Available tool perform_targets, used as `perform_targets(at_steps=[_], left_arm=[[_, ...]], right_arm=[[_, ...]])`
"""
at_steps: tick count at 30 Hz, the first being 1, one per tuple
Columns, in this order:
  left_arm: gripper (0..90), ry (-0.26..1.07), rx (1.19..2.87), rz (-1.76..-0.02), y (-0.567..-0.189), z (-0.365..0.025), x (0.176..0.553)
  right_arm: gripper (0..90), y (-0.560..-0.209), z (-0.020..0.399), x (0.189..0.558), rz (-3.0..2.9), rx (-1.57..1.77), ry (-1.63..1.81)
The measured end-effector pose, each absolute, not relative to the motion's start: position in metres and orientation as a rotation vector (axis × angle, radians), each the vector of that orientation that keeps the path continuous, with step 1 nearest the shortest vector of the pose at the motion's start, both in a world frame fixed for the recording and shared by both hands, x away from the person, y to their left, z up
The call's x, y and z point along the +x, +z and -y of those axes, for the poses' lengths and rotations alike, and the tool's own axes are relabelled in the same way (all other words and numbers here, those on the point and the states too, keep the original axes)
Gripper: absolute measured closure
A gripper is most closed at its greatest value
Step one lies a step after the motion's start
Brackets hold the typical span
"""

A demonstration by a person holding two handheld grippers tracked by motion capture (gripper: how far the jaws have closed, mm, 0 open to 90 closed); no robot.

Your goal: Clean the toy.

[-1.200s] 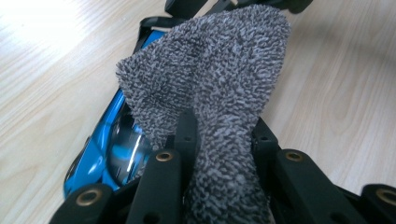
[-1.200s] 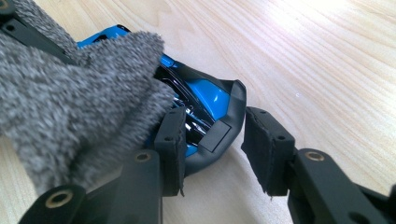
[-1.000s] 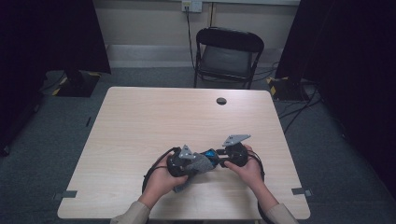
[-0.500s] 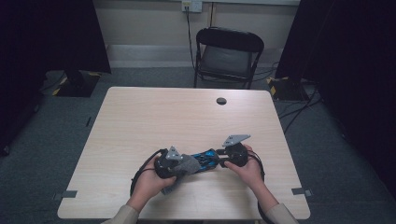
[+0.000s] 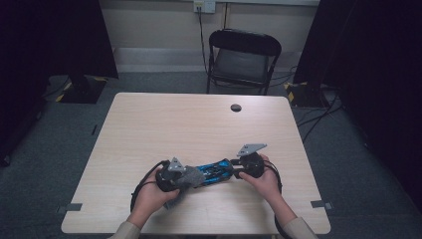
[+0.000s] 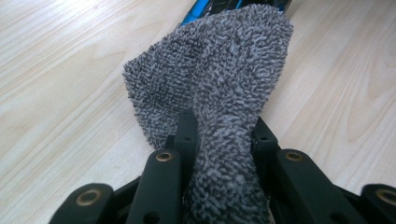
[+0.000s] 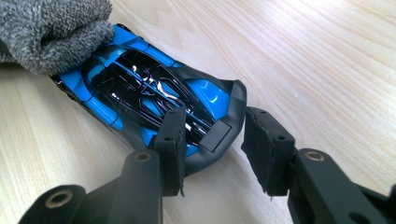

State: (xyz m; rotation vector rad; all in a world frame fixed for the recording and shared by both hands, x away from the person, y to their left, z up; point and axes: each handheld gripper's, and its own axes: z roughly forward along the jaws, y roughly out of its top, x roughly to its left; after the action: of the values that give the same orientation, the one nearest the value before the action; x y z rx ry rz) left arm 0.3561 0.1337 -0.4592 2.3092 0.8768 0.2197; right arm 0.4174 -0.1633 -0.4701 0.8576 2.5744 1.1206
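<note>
A blue and black toy car (image 5: pixel 215 170) (image 7: pixel 154 88) lies on the wooden table (image 5: pixel 199 124) near its front edge. My right gripper (image 5: pixel 234 170) (image 7: pixel 212 135) is shut on the car's rear end, one pad on each side. A grey terry cloth (image 5: pixel 188 175) (image 6: pixel 219 84) is clamped in my left gripper (image 5: pixel 191 177) (image 6: pixel 222 126), which is shut on it. The cloth's free end rests on the car's front (image 6: pixel 196 9), and it shows as a grey wad (image 7: pixel 51 32) in the right gripper view.
A small black round disc (image 5: pixel 236 107) sits near the table's far edge. A black folding chair (image 5: pixel 242 55) stands beyond the table. Cables trail from both grippers over the front edge.
My left gripper has slid to the left with the cloth, drawing it along the car toward its front end and uncovering more of the blue body. The right gripper and car stayed still.
</note>
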Motion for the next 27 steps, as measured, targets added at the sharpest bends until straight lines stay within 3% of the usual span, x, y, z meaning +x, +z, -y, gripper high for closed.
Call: perform_targets(at_steps=[8,18,27], left_arm=[[71.6,0.216,2.291,-0.848,-0.452,-0.134,0.347],[71.6,0.146,2.294,-0.646,-0.436,-0.071,0.339],[71.6,0.073,2.288,-0.591,-0.443,-0.039,0.343]], right_arm=[[59.0,-0.471,0.164,0.417,-2.571,0.862,1.128],[59.2,-0.47,0.163,0.417,-2.572,0.865,1.126],[59.2,-0.471,0.164,0.417,-2.573,0.867,1.133]])
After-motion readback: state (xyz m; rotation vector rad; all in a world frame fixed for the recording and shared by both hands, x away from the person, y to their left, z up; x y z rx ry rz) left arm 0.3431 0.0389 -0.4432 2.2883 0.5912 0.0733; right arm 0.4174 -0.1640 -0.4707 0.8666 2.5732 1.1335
